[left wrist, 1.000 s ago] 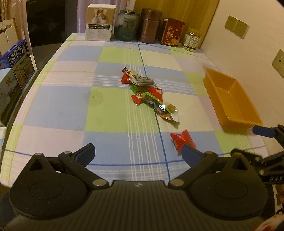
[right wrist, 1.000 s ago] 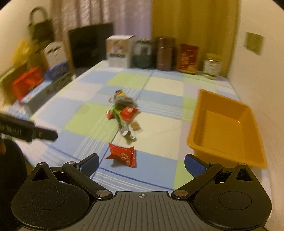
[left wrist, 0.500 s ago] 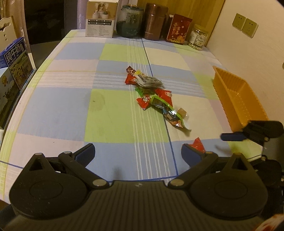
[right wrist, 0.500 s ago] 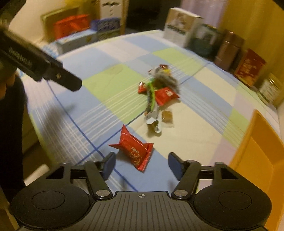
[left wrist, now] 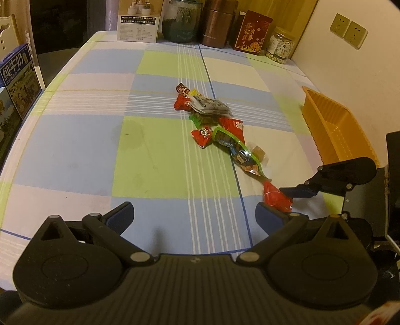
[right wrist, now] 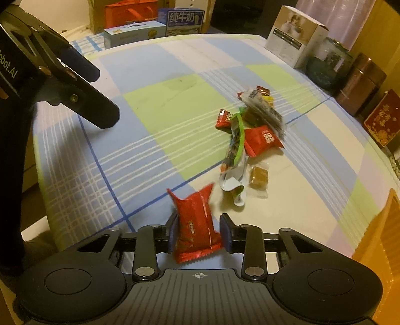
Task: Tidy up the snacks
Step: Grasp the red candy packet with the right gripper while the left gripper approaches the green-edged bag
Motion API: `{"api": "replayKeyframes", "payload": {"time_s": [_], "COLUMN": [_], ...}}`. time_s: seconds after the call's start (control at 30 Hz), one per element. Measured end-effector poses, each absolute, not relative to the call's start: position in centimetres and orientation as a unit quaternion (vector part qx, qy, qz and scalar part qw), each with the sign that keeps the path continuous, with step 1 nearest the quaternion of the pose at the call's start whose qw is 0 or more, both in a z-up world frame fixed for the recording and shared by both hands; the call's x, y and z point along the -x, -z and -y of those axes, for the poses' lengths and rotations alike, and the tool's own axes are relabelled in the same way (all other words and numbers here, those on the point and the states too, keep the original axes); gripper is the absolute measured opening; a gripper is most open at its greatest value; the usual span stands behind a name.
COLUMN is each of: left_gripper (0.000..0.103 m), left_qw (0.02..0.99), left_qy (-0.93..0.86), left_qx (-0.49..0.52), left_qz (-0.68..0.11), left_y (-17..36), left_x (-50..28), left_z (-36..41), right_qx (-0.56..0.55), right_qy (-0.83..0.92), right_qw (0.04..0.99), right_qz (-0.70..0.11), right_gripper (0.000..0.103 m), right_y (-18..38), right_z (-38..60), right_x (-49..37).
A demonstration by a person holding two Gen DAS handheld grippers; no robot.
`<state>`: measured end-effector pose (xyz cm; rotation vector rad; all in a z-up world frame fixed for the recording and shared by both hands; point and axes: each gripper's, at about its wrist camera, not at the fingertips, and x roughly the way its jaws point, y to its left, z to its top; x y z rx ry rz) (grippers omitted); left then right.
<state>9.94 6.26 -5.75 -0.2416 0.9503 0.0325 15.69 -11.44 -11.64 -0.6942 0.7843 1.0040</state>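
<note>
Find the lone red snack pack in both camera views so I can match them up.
Left wrist: red pack at lower right, beside the right claw, whose jaws are closing.
Right wrist: red pack at bottom centre, between the pads.
Shared landmark: orange tray, right edge in both.

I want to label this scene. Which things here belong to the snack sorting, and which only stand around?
Belong: red snack packet between the closing right gripper; snack pile; orange tray.

Stand around: white box, brown canister, glass jar, milk carton.
</note>
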Motion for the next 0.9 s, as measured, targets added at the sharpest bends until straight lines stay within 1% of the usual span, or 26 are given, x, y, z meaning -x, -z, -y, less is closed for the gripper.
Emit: {"api": "replayKeyframes", "payload": {"time_s": [0.03, 0.13, 0.37, 0.47, 0.57, 0.73, 0.83, 0.9], "left_gripper": [0.102, 0.102, 0.101, 0.094, 0.09, 0.079, 0.071, 0.064], "left_qw": [0.882, 0.882, 0.892, 0.893, 0.893, 0.892, 0.888, 0.887], "left_qy": [-0.016, -0.016, -0.007, -0.001, 0.002, 0.0, -0.003, -0.008], "left_qx": [0.116, 0.118, 0.131, 0.15, 0.176, 0.213, 0.22, 0.218], "left_qz": [-0.456, -0.455, -0.433, -0.424, -0.414, -0.4, -0.403, -0.407], "left_y": [5.8, 5.9, 6.2, 6.6, 7.3, 8.8, 9.7, 10.2], "left_x": [-10.0, -10.3, -11.8, -13.0, -14.5, -16.7, -17.9, -18.6], "left_z": [-6.3, -6.3, -5.2, -4.4, -3.6, -2.5, -2.0, -1.6], "right_qx": [0.313, 0.282, 0.142, 0.108, 0.071, 0.031, 0.019, 0.008], "right_qy": [-0.459, -0.448, -0.362, -0.318, -0.285, -0.249, -0.236, -0.231], "right_qw": [0.749, 0.759, 0.813, 0.833, 0.846, 0.863, 0.869, 0.87], "right_qz": [-0.362, -0.38, -0.433, -0.441, -0.445, -0.438, -0.434, -0.435], "right_gripper": [0.029, 0.026, 0.026, 0.026, 0.026, 0.025, 0.025, 0.025], "right_y": [11.7, 11.4, 9.3, 8.7, 8.2, 7.4, 7.3, 7.4], "right_z": [11.4, 11.6, 14.7, 16.0, 17.3, 19.0, 19.5, 19.8], "right_x": [-15.8, -16.1, -17.5, -17.9, -18.3, -18.4, -18.4, -18.5]}}
